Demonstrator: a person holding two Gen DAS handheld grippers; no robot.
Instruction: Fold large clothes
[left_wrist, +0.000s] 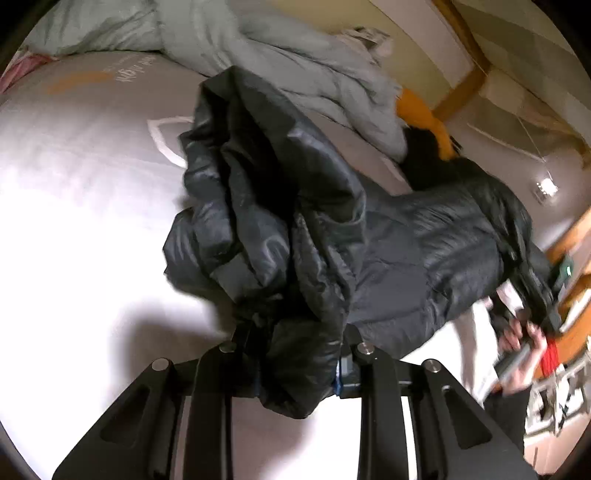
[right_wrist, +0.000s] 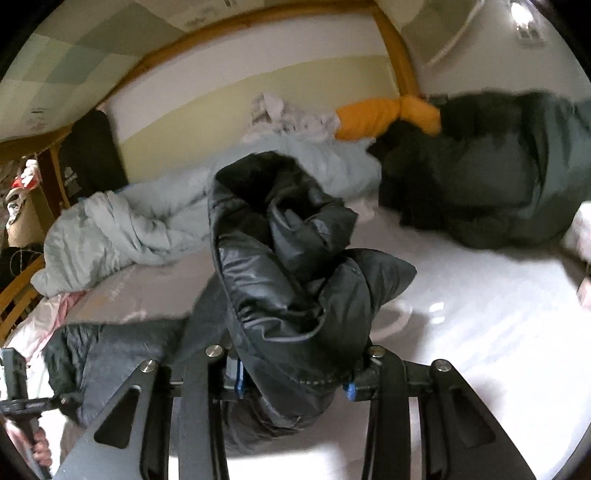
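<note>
A black puffer jacket (left_wrist: 280, 206) hangs bunched over the bed, and my left gripper (left_wrist: 295, 332) is shut on a thick fold of it, which hides the fingertips. The jacket's body stretches right across the sheet toward a blurred hand (left_wrist: 524, 332) holding the other gripper. In the right wrist view another bunch of the black jacket (right_wrist: 288, 266) stands up between the fingers of my right gripper (right_wrist: 295, 354), which is shut on it. The rest of the jacket trails down and left toward a hand (right_wrist: 37, 446) on the left gripper's handle.
The bed sheet (left_wrist: 74, 206) is pale and brightly lit. A crumpled grey-blue duvet (right_wrist: 147, 221) lies along the wall side. An orange cloth (right_wrist: 384, 114) and a dark green coat (right_wrist: 480, 177) sit at the far right. A wooden bed frame (right_wrist: 395, 48) borders the wall.
</note>
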